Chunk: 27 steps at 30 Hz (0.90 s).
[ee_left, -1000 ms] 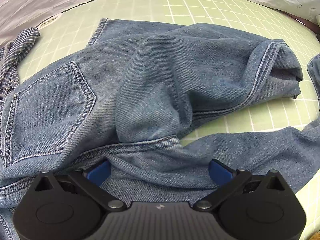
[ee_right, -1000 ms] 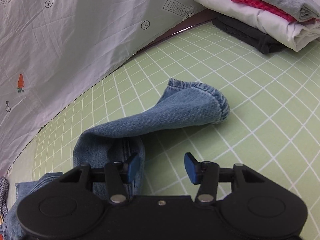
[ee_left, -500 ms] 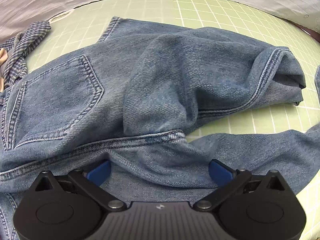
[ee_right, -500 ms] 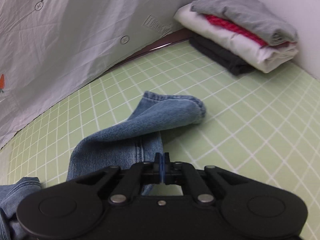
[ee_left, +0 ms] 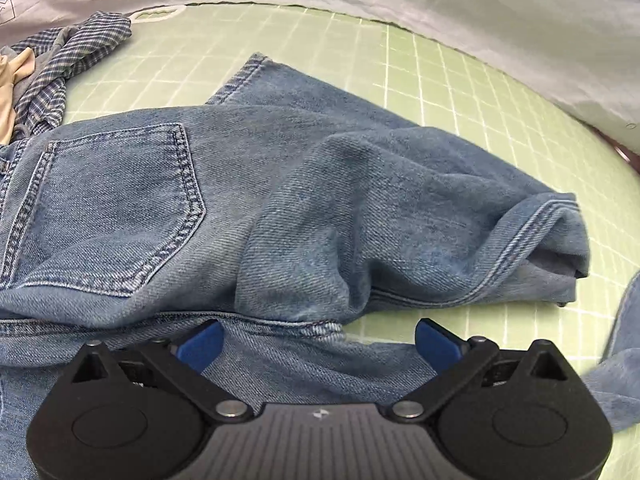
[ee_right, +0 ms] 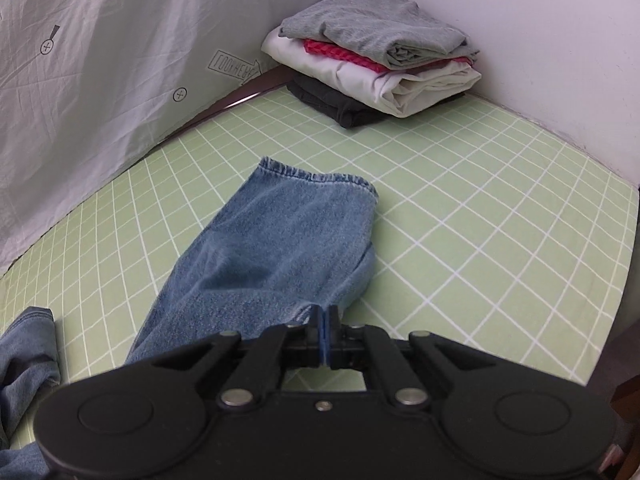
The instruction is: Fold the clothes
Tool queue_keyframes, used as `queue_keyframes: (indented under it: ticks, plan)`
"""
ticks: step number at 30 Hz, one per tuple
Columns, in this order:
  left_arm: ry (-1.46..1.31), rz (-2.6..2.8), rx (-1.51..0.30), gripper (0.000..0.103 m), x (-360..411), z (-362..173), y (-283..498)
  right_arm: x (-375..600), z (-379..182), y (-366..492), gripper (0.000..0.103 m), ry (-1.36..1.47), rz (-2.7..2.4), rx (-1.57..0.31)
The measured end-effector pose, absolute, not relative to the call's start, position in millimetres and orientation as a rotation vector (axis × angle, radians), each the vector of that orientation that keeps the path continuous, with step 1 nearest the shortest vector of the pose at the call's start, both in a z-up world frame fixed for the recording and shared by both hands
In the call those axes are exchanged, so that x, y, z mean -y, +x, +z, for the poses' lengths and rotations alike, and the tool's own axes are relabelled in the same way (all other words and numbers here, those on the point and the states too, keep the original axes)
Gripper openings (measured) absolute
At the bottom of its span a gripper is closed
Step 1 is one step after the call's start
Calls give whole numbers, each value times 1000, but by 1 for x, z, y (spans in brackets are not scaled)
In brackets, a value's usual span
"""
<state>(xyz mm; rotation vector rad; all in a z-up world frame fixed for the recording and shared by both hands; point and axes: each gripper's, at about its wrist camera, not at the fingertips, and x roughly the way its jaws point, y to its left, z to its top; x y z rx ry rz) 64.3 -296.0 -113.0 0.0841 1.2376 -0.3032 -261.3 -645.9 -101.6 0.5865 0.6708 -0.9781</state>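
Blue jeans (ee_left: 280, 200) lie crumpled on the green grid mat (ee_left: 440, 80), back pocket (ee_left: 116, 208) to the left and one leg folded across the seat. Over the near denim hangs my left gripper (ee_left: 318, 340); its jaws stand wide and are closing, with cloth lying between the blue pads, which do not press on it. In the right wrist view my right gripper (ee_right: 324, 328) is shut on the side edge of the other jeans leg (ee_right: 280, 240), which stretches away to its hem (ee_right: 316, 176).
A stack of folded clothes (ee_right: 372, 60) sits in the far corner against the white wall. A plaid shirt (ee_left: 60, 64) lies bunched at the far left. A white sheet (ee_right: 100, 60) hangs behind the mat. The mat's edge (ee_right: 600, 340) drops off at the right.
My right gripper shut on the leg's edge and drew it sideways, so the curled leg now lies straighter. The left view rolled, and its jaws narrowed slightly.
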Motion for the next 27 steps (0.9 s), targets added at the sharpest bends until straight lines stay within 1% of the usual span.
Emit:
queue_keyframes:
  ticks: [2, 3, 5, 6, 8, 9, 11, 15, 21, 23, 25, 27]
  plan:
    - [103, -261, -1237, 81, 296, -113, 67, 648, -95, -255, 1, 586, -966, -634]
    - [105, -246, -1232, 76, 294, -112, 68, 649, -92, -252, 1, 587, -961, -614]
    - [79, -227, -1221, 51, 286, -108, 68, 651, -86, -246, 1, 591, -950, -580]
    - [52, -224, -1214, 47, 280, -106, 68, 651, -83, -245, 1, 595, -944, -570]
    - [-3, -218, -1201, 26, 268, -101, 69, 650, -78, -242, 1, 590, -929, -555]
    - [-25, -215, -1188, 23, 264, -97, 69, 649, -76, -240, 1, 575, -920, -551]
    - [-55, -212, -1154, 19, 259, -87, 70, 648, -70, -235, 1, 545, -899, -543]
    - [-31, -216, -1062, 18, 264, -62, 78, 654, -55, -215, 1, 499, -846, -513]
    - [43, -216, -953, 17, 284, -37, 124, 678, -26, -140, 0, 413, -772, -437]
    - [58, -198, -938, 17, 289, -37, 143, 688, -17, -106, 0, 365, -748, -416]
    - [57, -182, -964, 17, 293, -50, 165, 698, -10, -72, 0, 327, -723, -408]
    - [65, -162, -996, 17, 298, -66, 183, 707, -12, -45, 0, 326, -702, -438]
